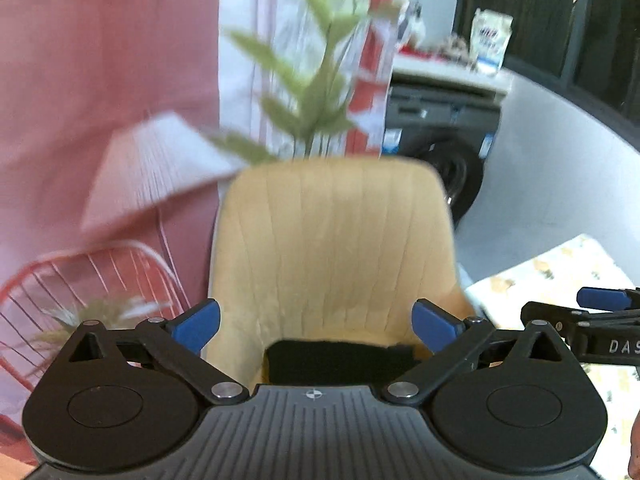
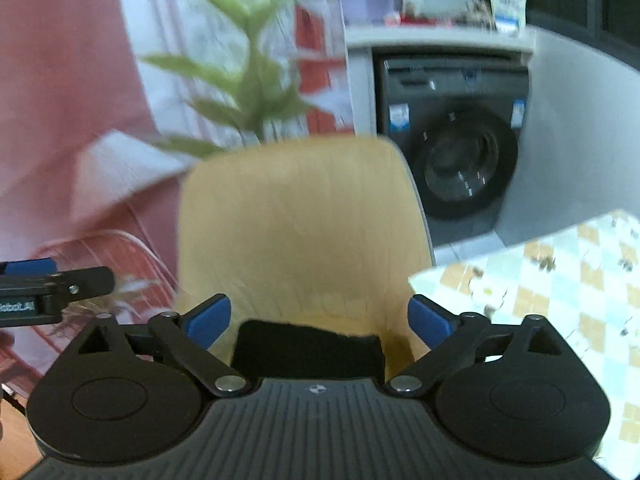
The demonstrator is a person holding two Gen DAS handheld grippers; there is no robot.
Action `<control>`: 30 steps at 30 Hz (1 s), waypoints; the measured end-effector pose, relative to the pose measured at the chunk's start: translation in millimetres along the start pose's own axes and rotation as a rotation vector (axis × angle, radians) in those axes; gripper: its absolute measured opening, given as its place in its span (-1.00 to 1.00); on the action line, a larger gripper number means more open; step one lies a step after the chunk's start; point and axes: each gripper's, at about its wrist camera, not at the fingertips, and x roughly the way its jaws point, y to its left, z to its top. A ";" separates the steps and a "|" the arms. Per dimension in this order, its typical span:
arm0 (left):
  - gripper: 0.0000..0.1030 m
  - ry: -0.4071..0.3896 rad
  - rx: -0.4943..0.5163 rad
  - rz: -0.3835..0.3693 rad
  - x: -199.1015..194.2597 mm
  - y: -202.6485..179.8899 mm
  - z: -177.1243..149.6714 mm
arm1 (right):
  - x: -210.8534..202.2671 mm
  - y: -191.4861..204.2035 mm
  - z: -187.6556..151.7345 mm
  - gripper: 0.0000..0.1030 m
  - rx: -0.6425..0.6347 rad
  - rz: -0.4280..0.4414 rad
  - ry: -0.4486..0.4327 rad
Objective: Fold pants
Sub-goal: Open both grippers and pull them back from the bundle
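Left tool point(image 1: 316, 326): released, jaws wide, nothing between them.
Right tool point(image 2: 319, 322): released too, empty.
Pants point(image 1: 338, 362): dark bundle lying on the yellow chair point(image 1: 332, 236) seat.
Progress: apparently folded and set down; little seems left.

Mustard yellow chair point(image 1: 332, 248) front and centre, leafy green plant point(image 1: 316, 84) behind it, dark washing machine point(image 2: 456, 148) off right, checkered tablecloth point(image 2: 560, 280) nearby.

We see soft, even indoor light with a pinkish cast at left. Motion blur smears the plant point(image 1: 320, 92) and chair point(image 2: 304, 232); fisheye bending curves the edges, and corners go dark.
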 end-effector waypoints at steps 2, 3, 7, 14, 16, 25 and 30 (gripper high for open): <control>1.00 -0.031 0.001 -0.006 -29.7 -11.0 5.3 | -28.1 4.8 3.5 0.91 -0.019 0.005 -0.029; 1.00 -0.044 0.005 -0.007 -45.8 -16.2 8.3 | -41.8 7.2 4.5 0.91 -0.029 0.014 -0.047; 1.00 -0.090 0.034 0.030 -94.8 -38.0 3.0 | -81.8 13.3 1.4 0.94 -0.070 0.045 -0.106; 1.00 -0.141 0.012 0.099 -146.4 -47.0 -14.3 | -128.7 16.6 -14.5 0.96 -0.106 0.079 -0.138; 1.00 -0.150 0.008 0.108 -159.2 -49.2 -18.2 | -138.2 17.3 -19.4 0.96 -0.113 0.094 -0.141; 1.00 -0.110 0.005 0.086 -162.5 -43.3 -43.9 | -146.0 28.5 -42.7 0.96 -0.144 0.082 -0.111; 1.00 -0.039 0.031 0.095 -149.3 -33.3 -59.2 | -132.8 31.6 -58.1 0.96 -0.115 0.051 -0.048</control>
